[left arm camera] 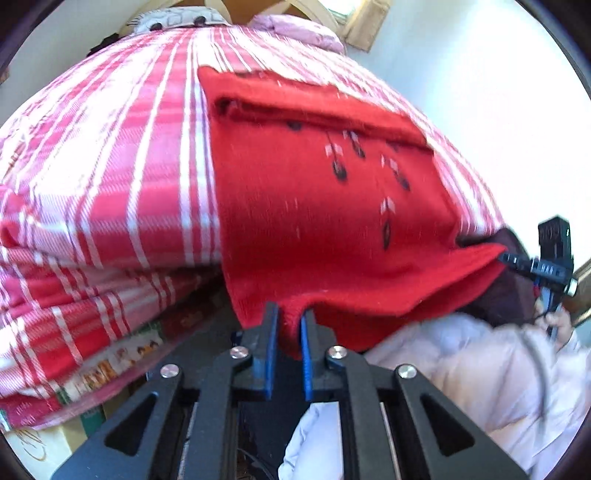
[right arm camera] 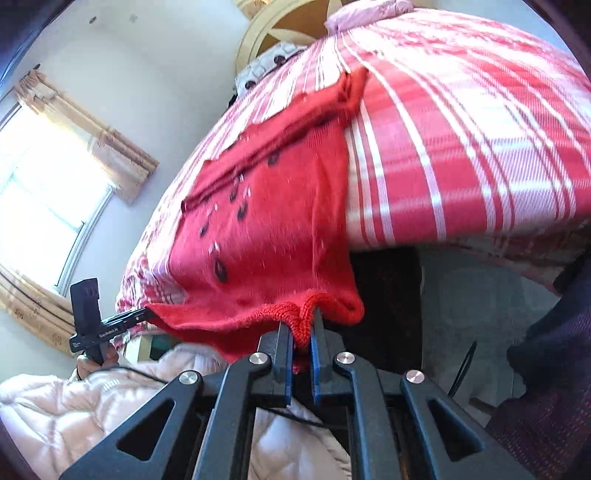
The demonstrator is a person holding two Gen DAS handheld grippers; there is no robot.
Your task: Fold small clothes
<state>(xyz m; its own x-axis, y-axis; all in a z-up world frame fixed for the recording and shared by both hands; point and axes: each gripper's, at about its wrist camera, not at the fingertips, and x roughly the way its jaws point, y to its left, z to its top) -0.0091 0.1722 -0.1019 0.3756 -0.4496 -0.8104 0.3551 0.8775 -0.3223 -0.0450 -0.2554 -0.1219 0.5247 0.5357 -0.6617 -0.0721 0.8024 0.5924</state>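
A red knitted sweater [left arm camera: 314, 206] with small dark and white marks lies on the plaid bed cover, its near hem lifted off the bed edge. In the left wrist view my left gripper [left arm camera: 290, 319] is shut on the left part of that hem, the knit bunched between its blue pads. My right gripper [left arm camera: 505, 257] pinches the hem's right corner at the far right. In the right wrist view the sweater [right arm camera: 266, 236] hangs from my right gripper [right arm camera: 303, 330], shut on the ribbed hem, while my left gripper [right arm camera: 147, 314] holds the other corner at the left.
The red and white plaid bed cover [left arm camera: 110, 166] spreads wide around the sweater and drops over the bed edge [right arm camera: 461, 147]. A person's pale quilted jacket [left arm camera: 480, 369] is close below the grippers. A pink pillow [left arm camera: 295, 29] lies at the bed's head. A bright window [right arm camera: 40, 192] is on the left.
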